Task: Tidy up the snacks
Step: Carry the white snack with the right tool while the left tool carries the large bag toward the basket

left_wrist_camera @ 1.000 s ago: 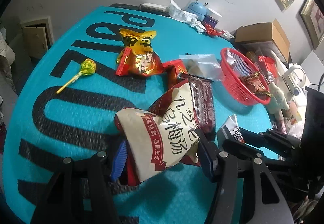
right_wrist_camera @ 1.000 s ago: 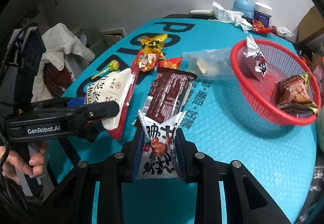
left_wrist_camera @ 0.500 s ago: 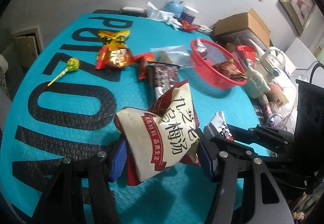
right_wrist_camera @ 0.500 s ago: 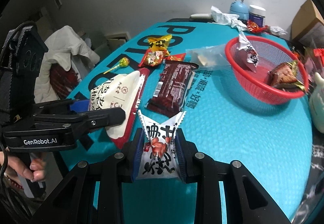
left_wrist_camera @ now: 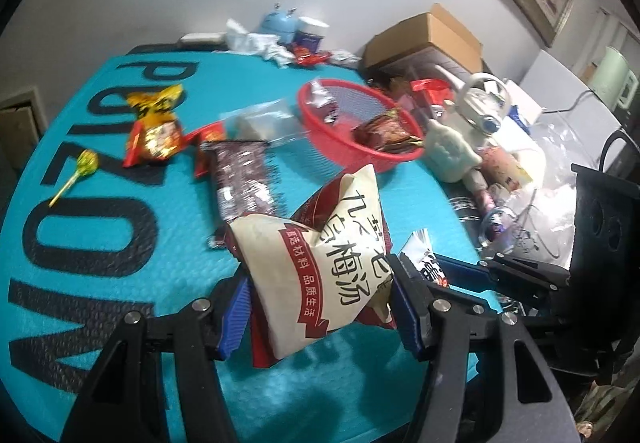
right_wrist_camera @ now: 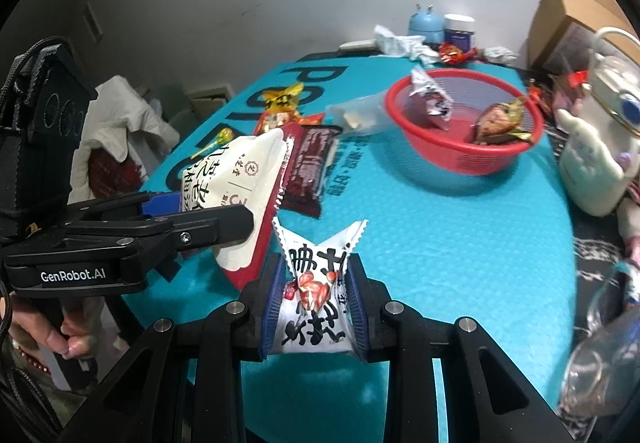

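Left tool (left_wrist_camera: 320, 307) pinching a cream pouch (left_wrist_camera: 320, 263), right tool (right_wrist_camera: 314, 307) pinching a white sachet (right_wrist_camera: 316, 283), both packets lifted off the teal surface (right_wrist_camera: 440, 235). At one o'clock from the right tool, red basket (right_wrist_camera: 460, 159) with two packets inside; at eleven, dark bar (right_wrist_camera: 310, 163), lollipop (left_wrist_camera: 82, 167) beyond.

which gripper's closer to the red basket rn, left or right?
Right, narrowly. The right gripper, shut on a small white packet, faces the red basket across bare mat. The left gripper, holding the cream pouch, sits beside it, slightly further out.
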Action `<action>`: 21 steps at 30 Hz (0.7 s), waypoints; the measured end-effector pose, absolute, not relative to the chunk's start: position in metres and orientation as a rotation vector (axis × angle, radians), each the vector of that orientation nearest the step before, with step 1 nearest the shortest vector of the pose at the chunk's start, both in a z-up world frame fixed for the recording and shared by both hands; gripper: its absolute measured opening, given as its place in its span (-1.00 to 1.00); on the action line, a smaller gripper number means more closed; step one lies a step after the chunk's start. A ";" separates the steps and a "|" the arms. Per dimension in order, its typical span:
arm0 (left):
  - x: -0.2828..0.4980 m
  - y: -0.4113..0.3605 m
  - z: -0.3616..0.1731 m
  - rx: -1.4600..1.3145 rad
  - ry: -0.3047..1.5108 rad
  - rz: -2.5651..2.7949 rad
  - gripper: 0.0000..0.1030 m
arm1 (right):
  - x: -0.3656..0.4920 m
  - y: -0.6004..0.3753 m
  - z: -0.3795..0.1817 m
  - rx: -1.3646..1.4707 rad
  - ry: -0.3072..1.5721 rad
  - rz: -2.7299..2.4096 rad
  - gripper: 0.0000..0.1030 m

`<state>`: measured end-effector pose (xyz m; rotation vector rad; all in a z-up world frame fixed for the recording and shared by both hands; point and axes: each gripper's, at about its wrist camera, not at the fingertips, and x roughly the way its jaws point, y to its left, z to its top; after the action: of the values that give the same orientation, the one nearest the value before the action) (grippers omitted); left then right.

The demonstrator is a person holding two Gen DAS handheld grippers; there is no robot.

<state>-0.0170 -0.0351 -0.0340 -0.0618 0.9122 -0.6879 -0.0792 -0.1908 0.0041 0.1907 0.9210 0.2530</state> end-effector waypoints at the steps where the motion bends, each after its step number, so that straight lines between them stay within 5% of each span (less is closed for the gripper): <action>1: -0.017 -0.038 -0.032 -0.060 0.910 -0.698 0.17 | -0.081 -0.194 0.006 0.193 0.916 0.245 -0.42; 21: 0.020 -0.100 0.038 0.033 0.746 -0.869 0.17 | -0.062 -0.244 0.064 0.166 0.801 0.141 -0.42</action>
<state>0.0203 -0.0996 0.0376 0.0331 0.7460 -0.8695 -0.0620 -0.2440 0.0637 0.1663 0.8006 0.1408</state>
